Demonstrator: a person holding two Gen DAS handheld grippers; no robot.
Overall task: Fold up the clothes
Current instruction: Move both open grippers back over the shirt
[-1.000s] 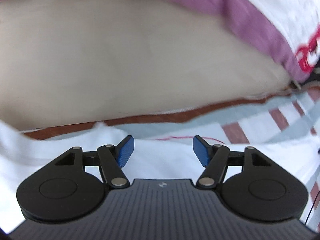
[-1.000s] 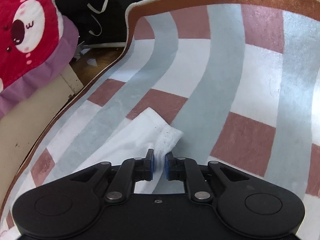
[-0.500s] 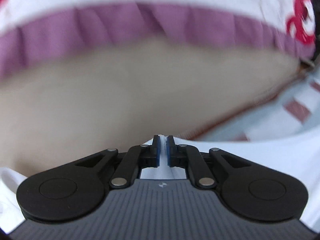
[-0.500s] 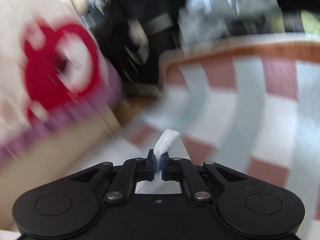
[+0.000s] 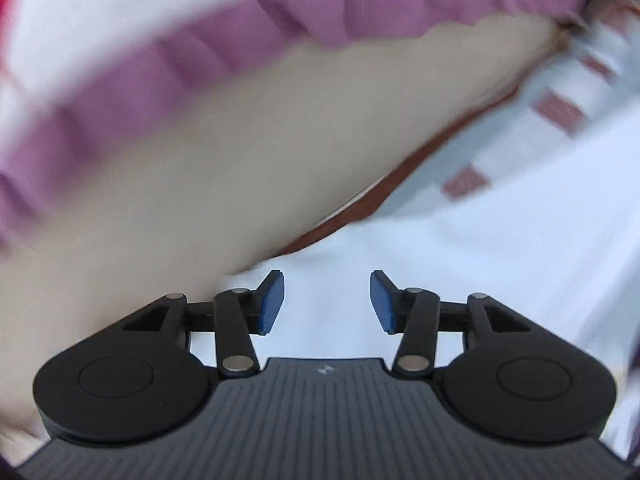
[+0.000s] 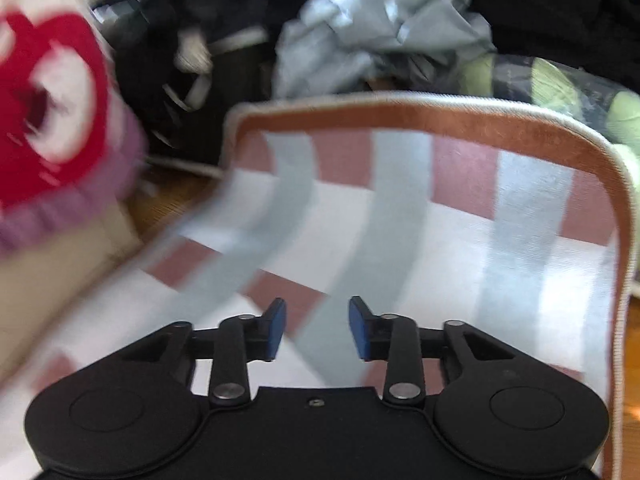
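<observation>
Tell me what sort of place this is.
Probably a lived-in room at home, perhaps a bedroom: a striped mat with a brown border lies on a wooden floor, a heap of unsorted clothes sits beyond it, and a purple-frilled cushion or cover is alongside.

You are working in a home bedroom, kneeling over a checked pink, grey and white rug (image 6: 400, 216), facing a jumbled pile of dark and grey clothes (image 6: 376, 28), passing a purple-frilled bedcover with red print (image 5: 280, 12).

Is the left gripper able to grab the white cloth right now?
Probably yes. The left gripper is opening, nothing sits between its blue pads, and the white cloth lies just ahead with nothing blocking it.
</observation>
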